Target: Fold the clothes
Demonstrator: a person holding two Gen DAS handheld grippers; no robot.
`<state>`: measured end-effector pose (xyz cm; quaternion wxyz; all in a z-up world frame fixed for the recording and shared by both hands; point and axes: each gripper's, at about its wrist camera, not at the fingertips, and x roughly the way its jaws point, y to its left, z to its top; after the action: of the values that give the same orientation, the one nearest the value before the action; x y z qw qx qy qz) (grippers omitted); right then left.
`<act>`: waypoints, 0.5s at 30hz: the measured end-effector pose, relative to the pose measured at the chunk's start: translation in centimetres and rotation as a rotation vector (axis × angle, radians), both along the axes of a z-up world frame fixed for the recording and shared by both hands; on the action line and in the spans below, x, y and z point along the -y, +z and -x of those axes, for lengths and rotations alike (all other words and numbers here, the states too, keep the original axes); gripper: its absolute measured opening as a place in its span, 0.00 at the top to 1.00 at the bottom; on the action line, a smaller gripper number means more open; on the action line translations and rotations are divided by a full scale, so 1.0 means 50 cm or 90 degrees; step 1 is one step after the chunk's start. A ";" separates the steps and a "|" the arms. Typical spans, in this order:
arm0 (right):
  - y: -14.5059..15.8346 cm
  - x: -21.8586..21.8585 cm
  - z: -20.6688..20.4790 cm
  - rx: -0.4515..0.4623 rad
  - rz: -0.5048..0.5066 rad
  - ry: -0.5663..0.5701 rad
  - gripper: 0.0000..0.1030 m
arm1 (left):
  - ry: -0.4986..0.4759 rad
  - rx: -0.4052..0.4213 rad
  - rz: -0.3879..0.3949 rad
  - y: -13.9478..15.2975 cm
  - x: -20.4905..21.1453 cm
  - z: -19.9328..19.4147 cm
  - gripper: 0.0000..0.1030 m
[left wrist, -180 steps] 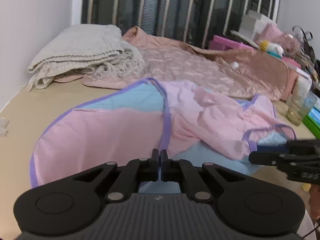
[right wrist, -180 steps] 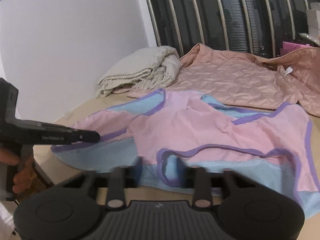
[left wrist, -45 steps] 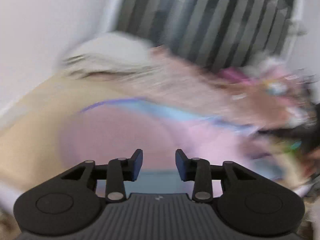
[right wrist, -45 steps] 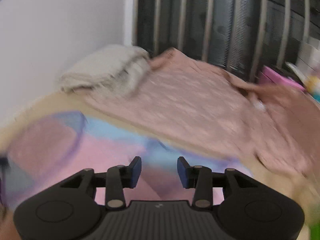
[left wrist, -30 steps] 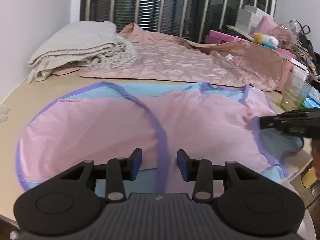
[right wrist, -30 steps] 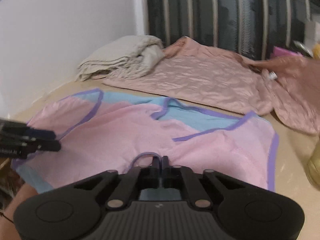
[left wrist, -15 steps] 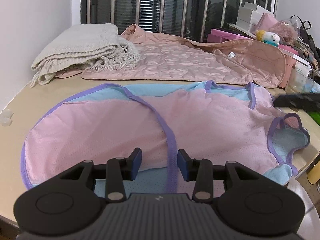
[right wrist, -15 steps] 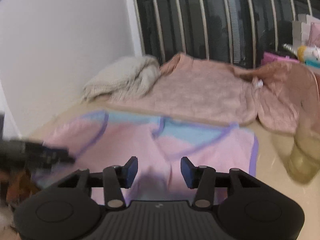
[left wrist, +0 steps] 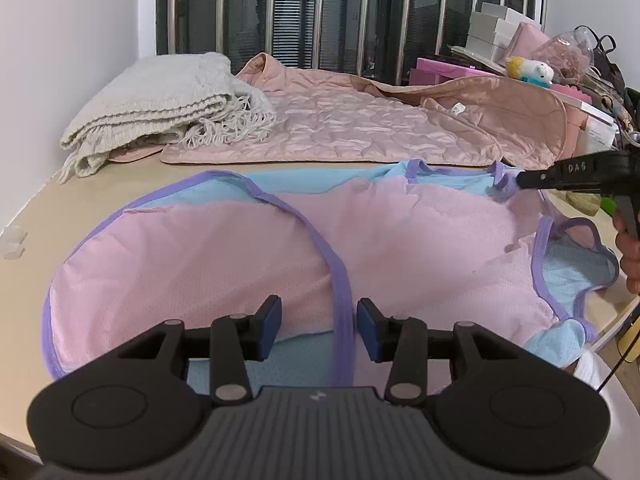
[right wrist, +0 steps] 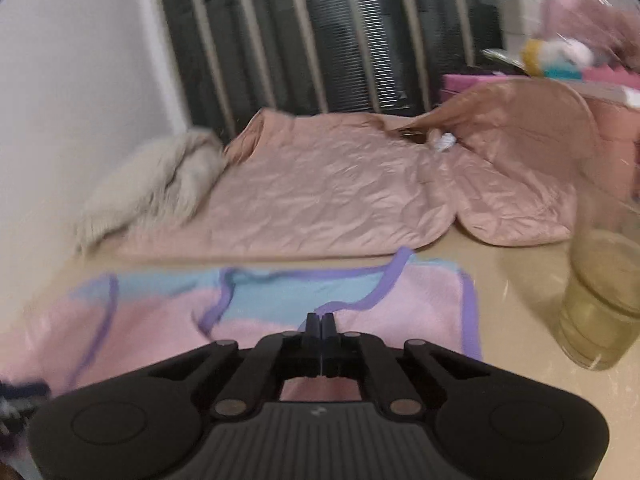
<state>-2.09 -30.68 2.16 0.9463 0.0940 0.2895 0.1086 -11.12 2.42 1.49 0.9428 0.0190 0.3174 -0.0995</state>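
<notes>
A pink and light-blue garment [left wrist: 224, 252] with purple trim lies spread flat on the beige table [left wrist: 36, 208]. My left gripper [left wrist: 319, 320] hovers low over its near edge, open, with a purple seam [left wrist: 340, 280] running between the fingers but not pinched. In the left wrist view my right gripper [left wrist: 518, 185] reaches in from the right and is shut on a bunched purple strap [left wrist: 500, 184] at the garment's far right corner. The blurred right wrist view shows the same gripper [right wrist: 322, 320] with its jaws together on the purple trim of the garment [right wrist: 400, 300].
A folded cream knit blanket [left wrist: 160, 108] and a pink quilted jacket [left wrist: 352, 128] lie behind the garment. A glass of yellowish liquid [right wrist: 600, 304] stands at the right. Boxes and a plush toy [left wrist: 528, 68] crowd the far right. A hand [left wrist: 630, 248] holds the right gripper.
The right gripper, open half a second ago, has moved toward the garment's far right corner and shut on the purple strap, bunching it. The left gripper has stayed in place, open.
</notes>
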 end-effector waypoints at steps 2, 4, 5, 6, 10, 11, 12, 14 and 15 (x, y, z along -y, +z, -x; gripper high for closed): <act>-0.001 0.012 -0.006 0.001 0.013 -0.030 1.00 | 0.000 0.000 0.000 0.000 0.001 0.000 0.58; -0.009 0.008 -0.008 -0.002 0.037 -0.033 1.00 | -0.001 0.000 -0.001 -0.001 0.001 0.000 0.58; -0.012 0.005 -0.008 -0.006 0.047 -0.036 0.99 | -0.002 -0.001 -0.002 -0.001 0.001 0.000 0.58; -0.011 0.000 -0.005 -0.009 0.064 -0.038 0.99 | -0.002 -0.002 -0.003 0.000 0.001 0.001 0.58; 0.014 -0.011 0.038 0.028 0.098 -0.037 0.85 | -0.003 -0.004 -0.001 0.001 0.000 0.000 0.58; 0.020 -0.014 0.053 0.038 0.092 -0.017 0.84 | -0.004 -0.004 0.000 0.001 0.000 0.000 0.57; 0.020 -0.022 0.066 0.037 0.079 0.031 0.81 | -0.004 -0.004 0.002 0.001 0.000 0.000 0.57; 0.013 -0.042 0.089 0.030 0.063 0.120 0.75 | -0.005 -0.003 0.002 0.001 0.001 0.000 0.54; 0.006 -0.053 0.098 0.025 0.064 0.154 0.72 | -0.005 -0.003 0.000 0.000 0.003 0.000 0.54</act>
<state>-6.98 -28.03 2.45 0.9352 0.0089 0.2855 0.2094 -11.13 2.27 1.50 0.9418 0.0200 0.3194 -0.1033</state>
